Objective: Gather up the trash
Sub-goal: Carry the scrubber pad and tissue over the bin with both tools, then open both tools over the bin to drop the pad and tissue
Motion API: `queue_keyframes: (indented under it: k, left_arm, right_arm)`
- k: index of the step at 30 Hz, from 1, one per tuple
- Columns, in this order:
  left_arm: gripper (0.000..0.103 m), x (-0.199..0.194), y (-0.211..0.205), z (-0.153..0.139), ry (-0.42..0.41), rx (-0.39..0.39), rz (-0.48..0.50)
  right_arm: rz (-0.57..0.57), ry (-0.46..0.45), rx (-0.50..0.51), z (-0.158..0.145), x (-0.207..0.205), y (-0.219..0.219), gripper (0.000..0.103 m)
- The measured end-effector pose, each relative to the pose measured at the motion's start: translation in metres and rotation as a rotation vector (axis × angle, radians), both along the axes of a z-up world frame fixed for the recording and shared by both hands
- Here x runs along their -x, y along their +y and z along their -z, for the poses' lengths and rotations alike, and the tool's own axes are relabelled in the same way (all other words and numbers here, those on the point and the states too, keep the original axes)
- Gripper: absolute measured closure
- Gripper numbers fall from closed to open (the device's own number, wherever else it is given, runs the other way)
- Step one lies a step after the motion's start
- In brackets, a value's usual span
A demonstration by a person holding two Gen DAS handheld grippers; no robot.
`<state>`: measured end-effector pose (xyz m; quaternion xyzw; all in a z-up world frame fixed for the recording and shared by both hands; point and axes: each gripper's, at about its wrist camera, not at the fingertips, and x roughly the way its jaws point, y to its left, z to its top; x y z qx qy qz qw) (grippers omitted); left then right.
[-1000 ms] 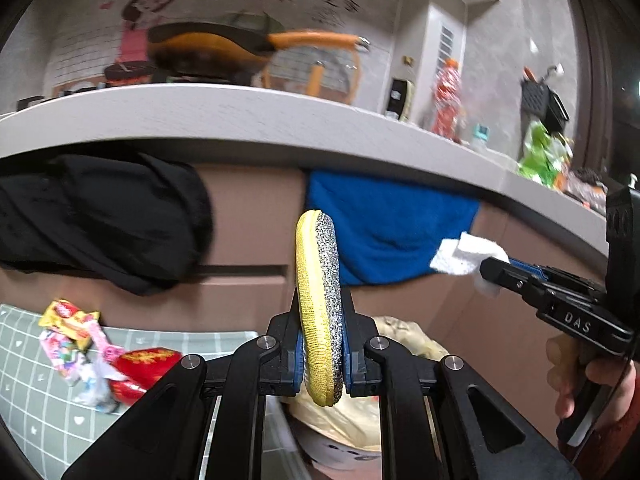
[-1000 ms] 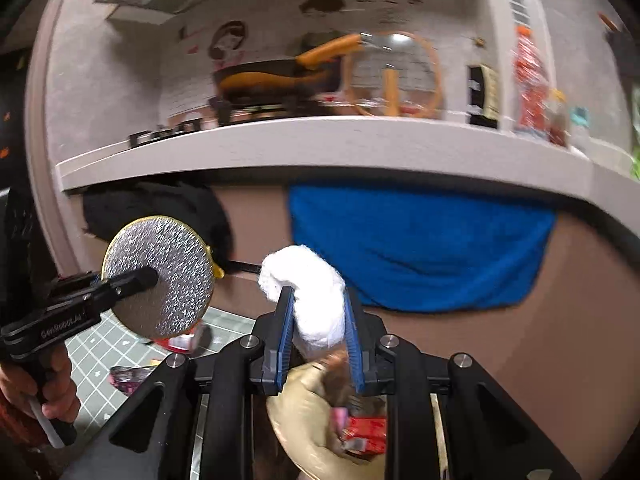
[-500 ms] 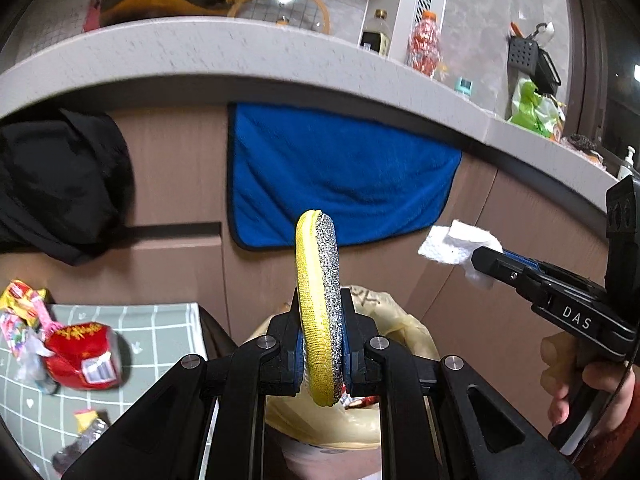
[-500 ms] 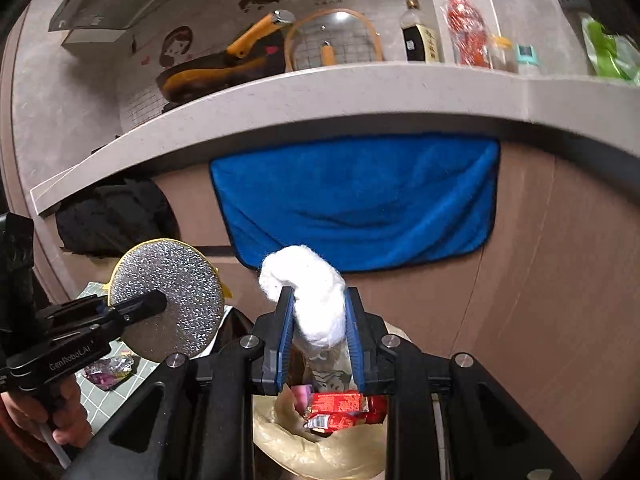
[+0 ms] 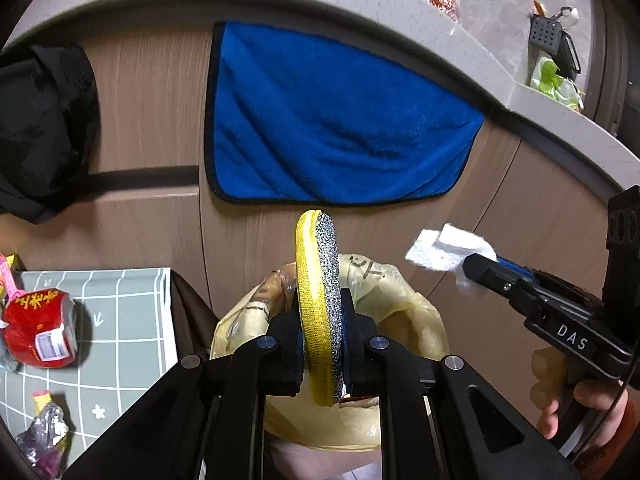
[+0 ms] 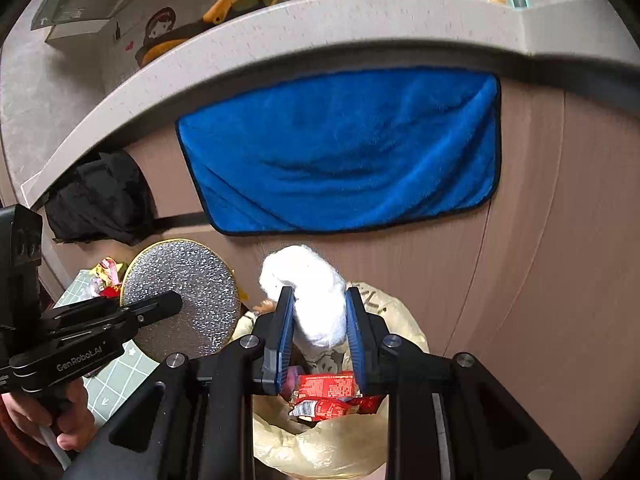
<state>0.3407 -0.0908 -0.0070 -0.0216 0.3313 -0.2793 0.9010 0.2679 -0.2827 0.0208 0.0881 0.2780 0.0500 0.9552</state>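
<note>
Both hand-held tools have dropped from counter height to hang over the yellowish bin bag (image 6: 344, 440), whose open mouth now fills the 6 o'clock part of each view where the counter (image 6: 280, 24) top filled it a second ago, which suggests the drop is next. The left tongs (image 5: 322, 344) stay clamped narrowly on the round yellow-and-silver scouring pad (image 5: 320, 304), held on edge above the bag's rim. The right tongs (image 6: 320, 320) are part-open around the white tissue wad (image 6: 316, 300), their grip looser than before, directly above red wrappers (image 6: 328, 394) already in the bag; more litter waits on the checked mat (image 5: 120, 320) at 9 o'clock.
</note>
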Motion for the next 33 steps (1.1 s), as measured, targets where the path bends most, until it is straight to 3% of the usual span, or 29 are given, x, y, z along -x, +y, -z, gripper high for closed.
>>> queue_keyframes:
  k: [16, 18, 21, 26, 33]
  left_arm:
    - [0.088, -0.027, -0.017, 0.018, 0.051, 0.002, 0.057]
    - [0.085, -0.033, -0.016, 0.020, 0.071, 0.022, 0.052]
    - [0.067, -0.035, -0.013, 0.018, 0.064, 0.006, 0.036]
    - [0.064, -0.029, 0.004, -0.002, 0.078, 0.011, 0.072]
    - [0.064, -0.012, 0.088, -0.051, -0.016, 0.062, -0.037]
  right_arm:
    - [0.012, 0.087, -0.022, 0.040, -0.029, -0.007, 0.078]
    - [0.012, 0.090, -0.029, 0.044, -0.032, -0.008, 0.075]
    - [0.041, 0.100, -0.023, 0.049, -0.032, -0.012, 0.058]
    - [0.078, 0.106, -0.039, 0.049, -0.026, -0.016, 0.057]
    - [0.078, 0.032, -0.028, 0.013, -0.009, 0.004, 0.057]
